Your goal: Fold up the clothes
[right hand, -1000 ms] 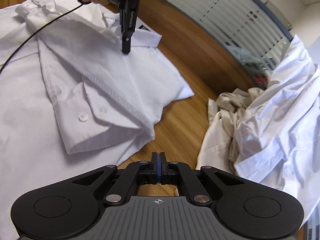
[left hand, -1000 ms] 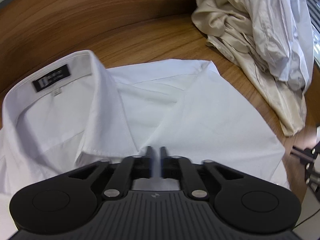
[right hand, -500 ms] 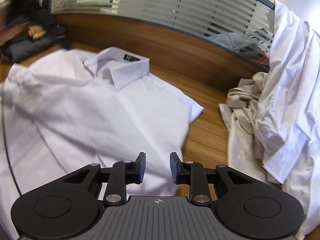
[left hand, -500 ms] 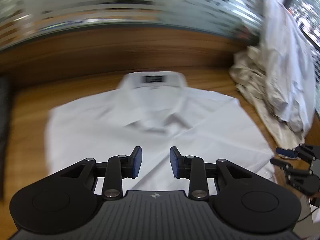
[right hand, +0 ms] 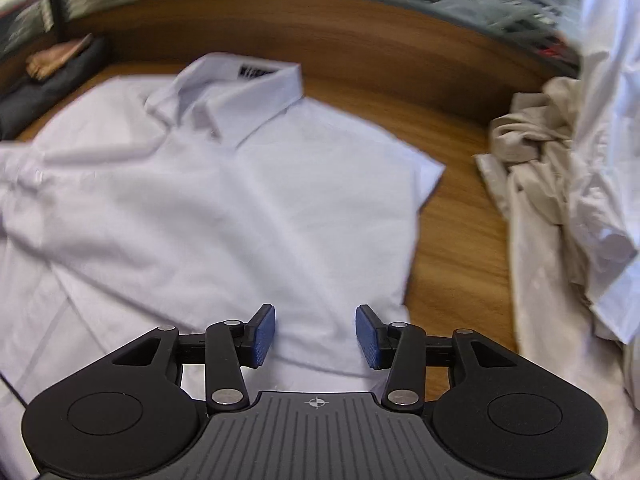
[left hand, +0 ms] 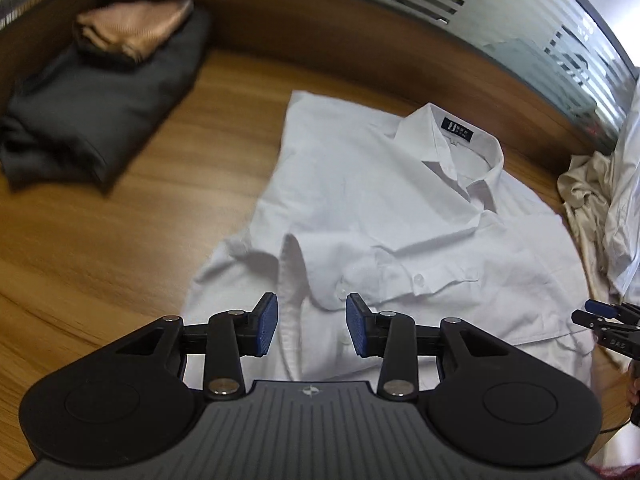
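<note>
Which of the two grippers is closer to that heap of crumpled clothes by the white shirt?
Right. The right gripper hangs over the white shirt's edge beside the crumpled pile. The left gripper is above the folded cuff, farther off.

A wooden table (left hand: 120, 240) spreads wide, its raised rim (right hand: 360, 32) curving along the far edge, and striped frosted glass panels (left hand: 500, 12) stand just behind that rim.

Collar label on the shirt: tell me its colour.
The collar label is dark navy or black with pale print, sharpest in the left wrist view; the shirt is white.
</note>
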{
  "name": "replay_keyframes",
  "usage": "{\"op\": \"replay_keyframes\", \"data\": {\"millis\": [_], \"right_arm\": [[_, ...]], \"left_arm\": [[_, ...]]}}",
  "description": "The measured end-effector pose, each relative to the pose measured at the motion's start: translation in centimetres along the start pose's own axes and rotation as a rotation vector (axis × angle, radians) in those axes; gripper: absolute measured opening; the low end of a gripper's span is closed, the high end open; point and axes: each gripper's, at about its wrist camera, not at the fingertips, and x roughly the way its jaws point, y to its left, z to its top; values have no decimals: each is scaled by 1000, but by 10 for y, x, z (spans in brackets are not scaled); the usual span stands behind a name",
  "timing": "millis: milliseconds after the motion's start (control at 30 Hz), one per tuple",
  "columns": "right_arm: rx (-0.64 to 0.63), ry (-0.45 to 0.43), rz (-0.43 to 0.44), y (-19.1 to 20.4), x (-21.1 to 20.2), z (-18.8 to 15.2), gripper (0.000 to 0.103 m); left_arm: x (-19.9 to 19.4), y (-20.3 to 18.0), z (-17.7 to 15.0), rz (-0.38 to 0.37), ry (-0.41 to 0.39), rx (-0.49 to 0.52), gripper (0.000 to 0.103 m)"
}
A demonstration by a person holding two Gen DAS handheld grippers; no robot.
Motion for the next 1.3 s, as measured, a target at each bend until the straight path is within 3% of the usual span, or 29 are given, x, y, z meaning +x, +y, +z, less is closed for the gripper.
{"op": "replay_keyframes", "data": {"millis": [233,267,300,367,467,600,767,900,1067,1167,1300], "right_arm": [[95,-56,-46,-8,-40,9,62],[128,-62,-57,-11,-45,7,63],[174,-68,-71,-16,-52,3,67],[268,-71,-93,-26,-63,-7,69],[365,-60,-119,-39,-75,-22,69],[416,-40,-142,-47,-84,-39,69],[395,-3,-146,-42,-74,-46,69],[349,-1,-125,-35,-69,-40,69],[308,-7,-121,-33,-67,-35,69],[306,-5,-119,-32,-64,-34,69],[269,-13,-107,-26,-62,-28,69]], "left_arm": [[25,16,-5,-42,5,-114,45],[24,19,-5,-57,-2,-130,37],[20,22,-5,-83,-17,-154,6],[10,27,-4,-133,-44,-199,6],[-8,24,4,-145,-13,-185,5],[-15,17,6,-101,62,-158,6],[10,23,-8,-55,69,-206,6],[1,18,-5,-46,2,-170,5],[-54,-12,14,-112,-197,-6,5],[-61,-18,20,-94,-253,46,5],[-16,2,9,-22,-164,0,5]]}}
